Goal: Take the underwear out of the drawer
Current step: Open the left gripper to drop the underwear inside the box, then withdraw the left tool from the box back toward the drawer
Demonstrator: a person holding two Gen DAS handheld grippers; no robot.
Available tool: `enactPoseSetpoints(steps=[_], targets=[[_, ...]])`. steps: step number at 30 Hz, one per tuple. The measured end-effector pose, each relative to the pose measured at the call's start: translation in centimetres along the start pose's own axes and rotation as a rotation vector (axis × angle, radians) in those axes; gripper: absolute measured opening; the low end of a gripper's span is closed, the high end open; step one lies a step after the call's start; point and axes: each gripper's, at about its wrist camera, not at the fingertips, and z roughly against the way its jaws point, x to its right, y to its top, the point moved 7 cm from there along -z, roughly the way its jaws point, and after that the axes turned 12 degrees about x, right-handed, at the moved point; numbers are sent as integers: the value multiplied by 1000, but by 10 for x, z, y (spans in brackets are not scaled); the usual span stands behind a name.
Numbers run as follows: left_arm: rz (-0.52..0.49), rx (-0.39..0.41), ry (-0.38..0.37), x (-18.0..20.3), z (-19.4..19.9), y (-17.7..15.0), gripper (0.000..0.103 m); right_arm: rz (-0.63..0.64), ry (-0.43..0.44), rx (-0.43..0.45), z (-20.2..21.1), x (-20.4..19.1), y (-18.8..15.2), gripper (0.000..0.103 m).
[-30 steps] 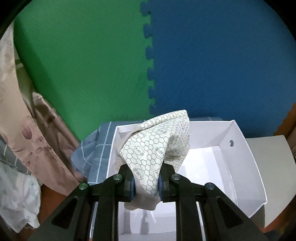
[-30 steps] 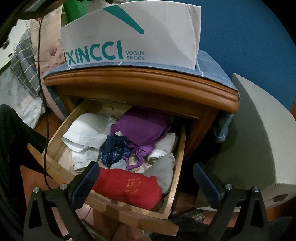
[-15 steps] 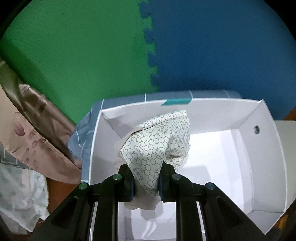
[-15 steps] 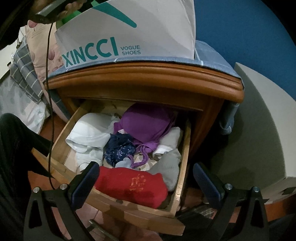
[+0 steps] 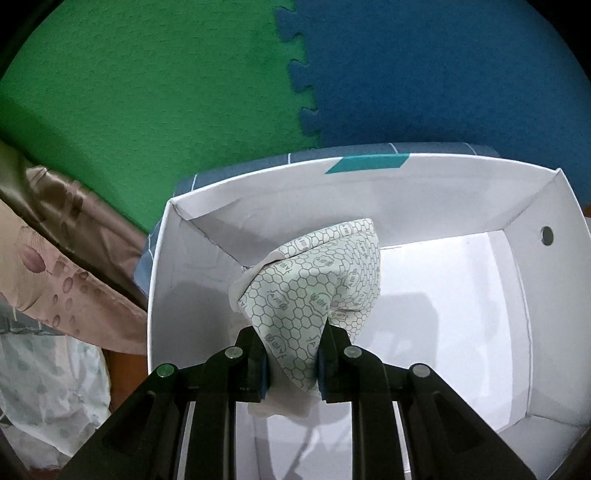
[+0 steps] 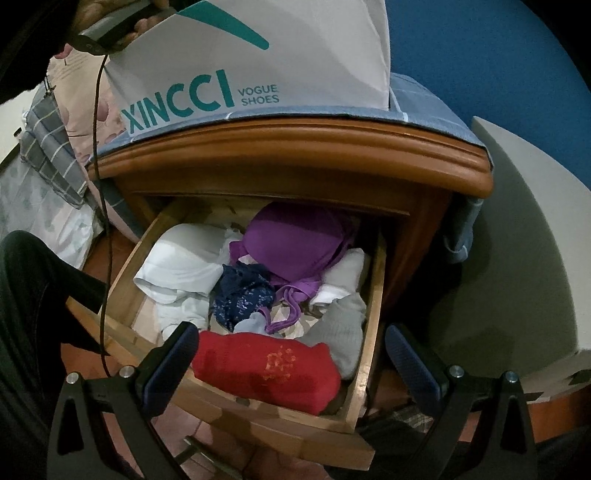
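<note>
My left gripper (image 5: 292, 360) is shut on a pale honeycomb-print pair of underwear (image 5: 317, 288), which hangs inside the white shoe box (image 5: 517, 295). The box's floor beside it is bare. In the right wrist view my right gripper (image 6: 291, 354) stands open above the front of the pulled-out wooden drawer (image 6: 236, 417). The drawer holds a red folded garment (image 6: 266, 369), a purple bra (image 6: 295, 243), a dark blue lacy piece (image 6: 240, 295), white cloth (image 6: 181, 266) and a grey piece (image 6: 343, 332). The same shoe box (image 6: 258, 62) sits on top of the nightstand.
A blue checked cloth (image 6: 424, 110) covers the wooden nightstand top (image 6: 332, 147). Green (image 5: 147, 92) and blue (image 5: 443, 74) foam mats line the wall behind. Floral bedding (image 5: 55, 266) lies to the left. A grey-white panel (image 6: 517, 240) stands right of the nightstand. A hand (image 6: 110, 18) shows at the box's upper left.
My left gripper has gone down and forward with the underwear, from above the box's near rim to well inside it. My right gripper has hardly shifted over the drawer.
</note>
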Motion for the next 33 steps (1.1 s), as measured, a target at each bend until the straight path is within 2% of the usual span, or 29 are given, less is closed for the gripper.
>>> enactPoseSetpoints(steps=[5,6,7,9,12,14,16,18,19,20,22,23,26,30,33], targets=[[0,-9,9,-3,-5,-2,21,7,-8,-4,-1,0,-2,103],[-1,-5,18,-4,-5,-2,29,7,-10,-5,-1,0,-2,103],[-4,0,14,-5,-4,-1,32,8,-12,-7,-1,0,-2,103],[-17,3,24,-7,-2,-2,68,6,-17,0,0,2,-1,103],[-7,67,-10,-14,24,4,68,-15,-22,30,6,7,3,103],[24,165,-40,-23,66,12,68,-45,-29,65,14,15,8,103],[42,306,-109,-31,124,16,77,-86,-42,102,24,25,13,103],[43,478,-164,-42,188,6,103,-115,-89,122,31,38,17,103],[27,569,-186,-50,222,-8,103,-126,-119,123,34,44,19,103],[17,623,-196,-55,240,-19,103,-130,-135,120,35,47,20,103],[14,706,-199,-70,267,-56,103,-115,-145,84,34,50,20,103],[22,719,-196,-77,269,-70,103,-104,-151,78,34,50,21,103],[83,727,-179,-99,256,-124,103,-45,-146,53,34,41,25,103],[183,734,-106,-123,210,-194,102,37,-127,15,28,14,25,103],[226,719,-116,-121,177,-234,102,82,-121,-8,24,-6,14,103]])
